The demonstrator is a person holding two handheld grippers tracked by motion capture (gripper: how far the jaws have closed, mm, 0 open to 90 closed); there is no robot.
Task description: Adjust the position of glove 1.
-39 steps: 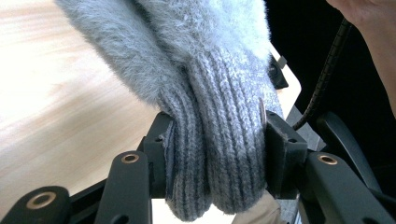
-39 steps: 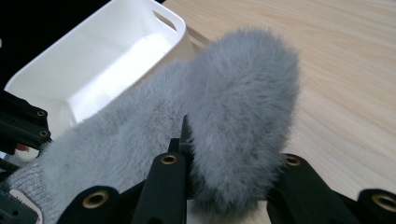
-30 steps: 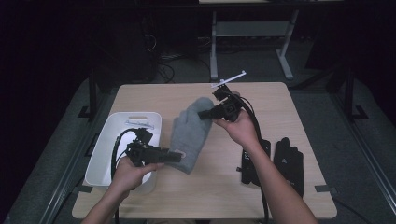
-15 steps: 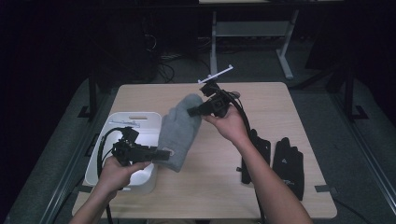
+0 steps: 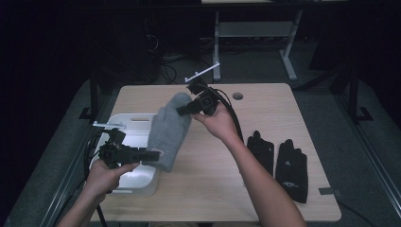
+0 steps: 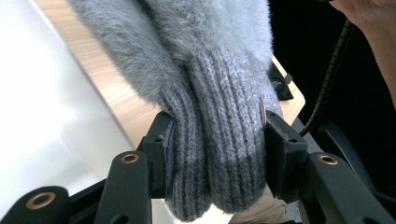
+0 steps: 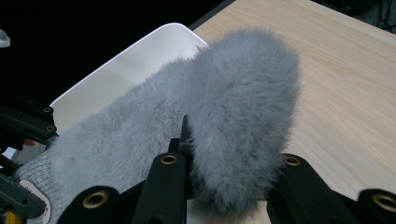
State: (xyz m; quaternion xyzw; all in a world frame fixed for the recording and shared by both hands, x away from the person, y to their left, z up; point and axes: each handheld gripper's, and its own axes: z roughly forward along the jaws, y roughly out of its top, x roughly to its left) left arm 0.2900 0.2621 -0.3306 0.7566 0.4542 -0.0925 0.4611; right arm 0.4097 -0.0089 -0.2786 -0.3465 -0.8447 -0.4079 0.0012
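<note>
Grey mitten held in air btw both grippers, over table edge of white bin.
L gripper clamped on ribbed cuff, R gripper pinching fuzzy tip; probably headed for bin: keep both grips tight, lower level, w/o snagging rim.

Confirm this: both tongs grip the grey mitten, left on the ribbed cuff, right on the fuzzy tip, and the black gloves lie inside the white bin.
One thing is wrong: the black gloves lie on the table, at the person's right, not inside the white bin, as the high view shows. The rest holds: the left tongs grip the grey mitten by its ribbed cuff, and the right tongs its fuzzy tip.
</note>
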